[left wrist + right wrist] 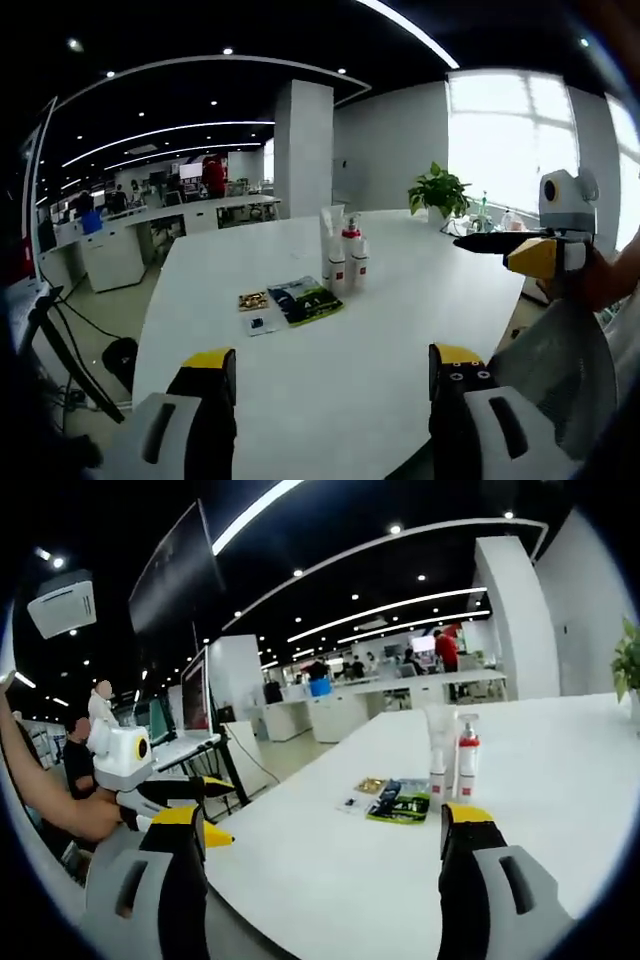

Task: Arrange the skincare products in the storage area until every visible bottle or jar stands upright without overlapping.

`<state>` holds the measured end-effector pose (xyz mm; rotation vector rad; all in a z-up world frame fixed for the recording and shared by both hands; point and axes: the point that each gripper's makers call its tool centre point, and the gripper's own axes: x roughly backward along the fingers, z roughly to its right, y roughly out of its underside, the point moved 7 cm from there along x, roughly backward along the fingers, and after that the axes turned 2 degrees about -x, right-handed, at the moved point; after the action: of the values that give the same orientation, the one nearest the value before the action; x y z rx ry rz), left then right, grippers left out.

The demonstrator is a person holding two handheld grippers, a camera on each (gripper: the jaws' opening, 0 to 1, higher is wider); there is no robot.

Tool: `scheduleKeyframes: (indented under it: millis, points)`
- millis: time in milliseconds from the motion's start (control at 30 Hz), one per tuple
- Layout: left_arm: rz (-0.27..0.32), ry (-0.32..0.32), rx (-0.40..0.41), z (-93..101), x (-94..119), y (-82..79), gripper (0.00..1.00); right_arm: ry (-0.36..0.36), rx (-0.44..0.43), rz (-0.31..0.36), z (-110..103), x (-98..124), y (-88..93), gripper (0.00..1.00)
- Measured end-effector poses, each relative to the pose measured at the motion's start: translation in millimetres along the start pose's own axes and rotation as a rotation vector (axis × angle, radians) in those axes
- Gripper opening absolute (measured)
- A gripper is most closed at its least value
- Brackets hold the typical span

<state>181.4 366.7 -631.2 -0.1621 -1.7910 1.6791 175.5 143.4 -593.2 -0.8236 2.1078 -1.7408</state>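
While both grippers hover over the near edge of the white table [400, 330], wide bare tabletop lies between them and the bottles [342, 255], which stand upright together mid-table beside flat packets [305, 298]. Left gripper [330, 385] and right gripper [325, 845] both have jaws spread, holding nothing. A potted plant [438, 190] stands at the far edge.

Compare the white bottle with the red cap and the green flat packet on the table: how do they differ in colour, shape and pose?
The white bottle with the red cap is tall and narrow; the green flat packet is thin and wide. The bottle stands upright; the packet lies flat. The bottle is white and red; the packet is green and dark. Both rest on the white table, with neither gripper touching them.
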Motion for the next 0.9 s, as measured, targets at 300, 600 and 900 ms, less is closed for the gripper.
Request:
scheduleKeyframes:
  millis: [300, 600, 900]
  points:
    - [-0.037, -0.015, 0.016, -3.0, -3.0, 4.7, 0.81, -0.018, -0.009, -0.034, -3.0, -4.5, 4.8, 0.92]
    - [-0.073, -0.005, 0.002, -0.2, -4.2, 9.7, 0.8, -0.019, 0.012, -0.054, -4.8, -4.0, 7.4, 0.9]
    - [-0.085, -0.021, 0.011, -4.9, -4.8, 12.3, 0.79, -0.048, 0.008, -0.089, -10.3, -8.3, 12.7, 0.88]
